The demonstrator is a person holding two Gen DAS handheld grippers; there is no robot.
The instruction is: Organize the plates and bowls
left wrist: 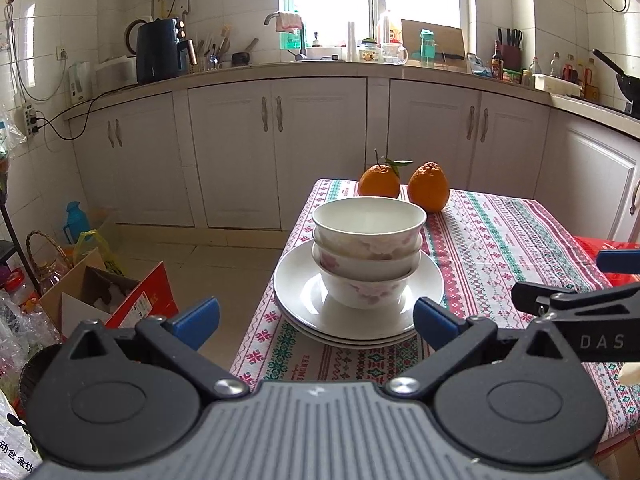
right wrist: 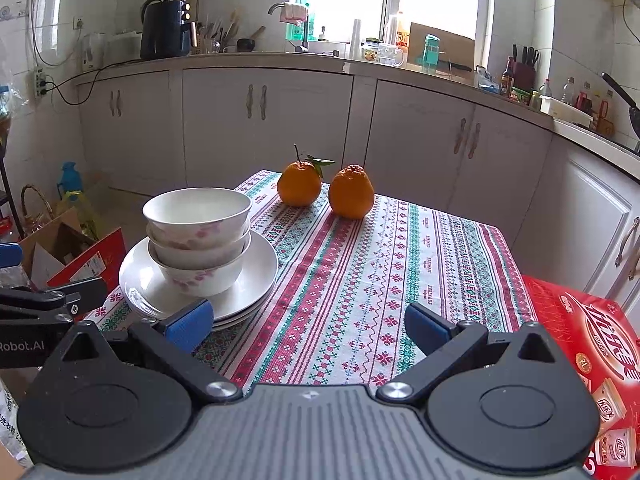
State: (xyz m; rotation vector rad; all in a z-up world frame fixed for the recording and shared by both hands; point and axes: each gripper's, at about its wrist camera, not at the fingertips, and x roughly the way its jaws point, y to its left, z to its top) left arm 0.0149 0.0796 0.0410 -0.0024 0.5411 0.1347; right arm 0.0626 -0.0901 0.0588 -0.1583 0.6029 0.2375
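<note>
Three white porcelain bowls with pink flower prints sit nested one inside another on a stack of plain white round plates, and the whole pile rests near the left edge of the counter, which is covered by a red, green and white patterned cloth. The left hand-held gripper hovers just short of the pile, its blue-padded jaws spread wide and holding nothing, with the stack dead ahead between them. The right hand-held gripper is likewise spread and empty, hanging over bare cloth; from it the bowls and plates lie ahead and to its left. Beyond both, at the far end, stand two knobbly orange citrus fruits, one with a green leaf on its stem. A red printed cardboard box lies off the right hand-held gripper's right side. To my eye the stacking looks done or nearly so, and the risk now is in the pile's position: it stands close to the counter's left edge, with an open cardboard carton on the floor below. A nudge from the left hand-held gripper's outer finger could slide the plates on the cloth or tip the tall bowl tower. Glazed porcelain probably slips between pads, so a rim pinch taken off-centre might let a bowl swing loose.
</note>
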